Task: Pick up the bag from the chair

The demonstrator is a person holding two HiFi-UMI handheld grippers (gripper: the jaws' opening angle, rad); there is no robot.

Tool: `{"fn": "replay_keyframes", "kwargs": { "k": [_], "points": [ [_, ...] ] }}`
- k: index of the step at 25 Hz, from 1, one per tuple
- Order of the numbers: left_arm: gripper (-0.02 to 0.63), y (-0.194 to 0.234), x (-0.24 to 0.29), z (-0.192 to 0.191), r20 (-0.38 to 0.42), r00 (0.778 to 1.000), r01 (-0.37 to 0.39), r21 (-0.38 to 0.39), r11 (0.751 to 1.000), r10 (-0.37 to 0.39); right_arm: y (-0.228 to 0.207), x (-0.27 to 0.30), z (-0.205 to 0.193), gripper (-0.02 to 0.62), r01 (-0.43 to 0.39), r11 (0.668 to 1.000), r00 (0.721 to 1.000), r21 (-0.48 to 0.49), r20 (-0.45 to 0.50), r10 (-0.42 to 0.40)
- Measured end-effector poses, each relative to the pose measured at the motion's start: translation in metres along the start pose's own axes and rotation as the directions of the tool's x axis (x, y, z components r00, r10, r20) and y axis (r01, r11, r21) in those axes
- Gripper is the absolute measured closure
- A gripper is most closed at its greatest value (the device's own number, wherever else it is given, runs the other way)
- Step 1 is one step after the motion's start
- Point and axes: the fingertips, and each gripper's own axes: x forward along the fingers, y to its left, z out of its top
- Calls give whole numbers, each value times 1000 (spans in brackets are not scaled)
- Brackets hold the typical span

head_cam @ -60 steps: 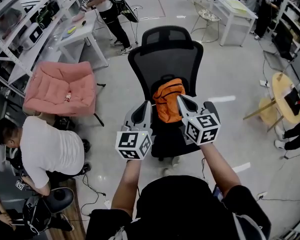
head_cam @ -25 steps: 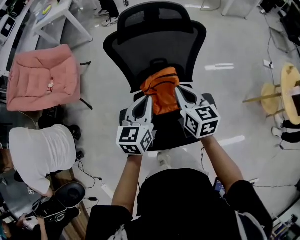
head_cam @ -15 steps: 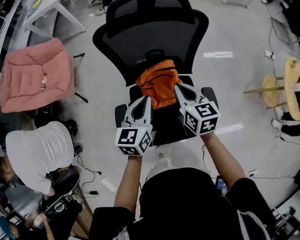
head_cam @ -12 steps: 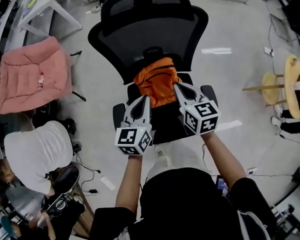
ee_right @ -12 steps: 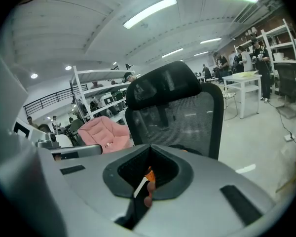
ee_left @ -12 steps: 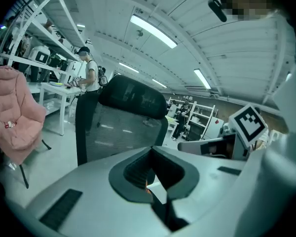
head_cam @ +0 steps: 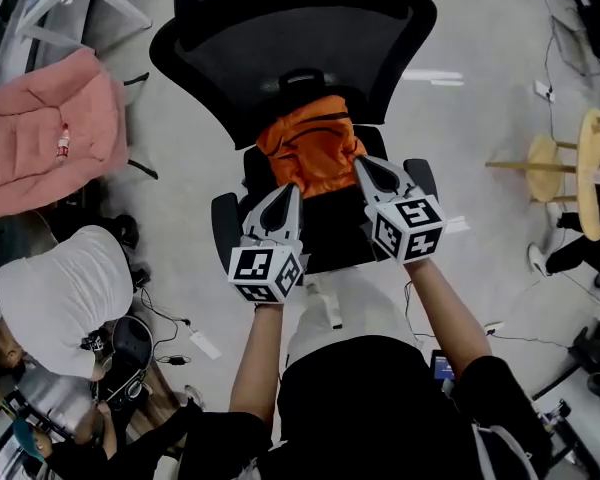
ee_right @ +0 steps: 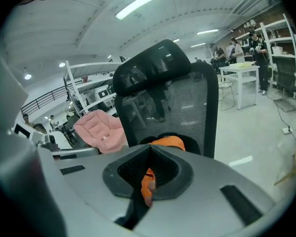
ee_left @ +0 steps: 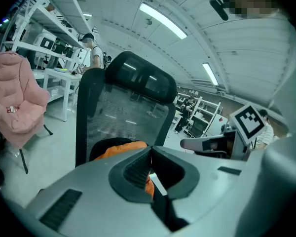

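The orange bag (head_cam: pixel 310 153) sits on the seat of the black mesh chair (head_cam: pixel 290 58), slumped against its backrest. Over the seat's front, the left gripper (head_cam: pixel 293 189) and the right gripper (head_cam: pixel 359 162) point at the bag's near edge from either side. Each has its jaws clenched together with nothing pinched between them. To the chair's left in the head view stands a pink padded seat (head_cam: pixel 40 133), and a person in a white shirt (head_cam: pixel 55 303) crouches nearby.

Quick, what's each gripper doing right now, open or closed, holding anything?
Left gripper: closed, nothing visibly clamped; the orange bag sits just ahead.
Right gripper: closed, nothing visibly clamped.
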Motion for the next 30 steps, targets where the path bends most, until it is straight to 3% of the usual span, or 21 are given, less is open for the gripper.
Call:
{"fn": "replay_keyframes", "kwargs": {
  "k": [8, 18, 30],
  "points": [
    [595, 23, 29, -39, -73, 997, -34, -44, 998, 31, -26, 31, -30, 594, -16, 1000, 998, 19, -52, 17],
    [586, 51, 55, -60, -109, 992, -61, -51, 997, 56, -36, 66, -55, 592, -31, 1000, 993, -5, -112, 30],
    [442, 107, 77, -83, -136, 981, -149, -66, 987, 139, -58, 102, -66, 474, -44, 999, 991, -24, -126, 40]
  ]
}}
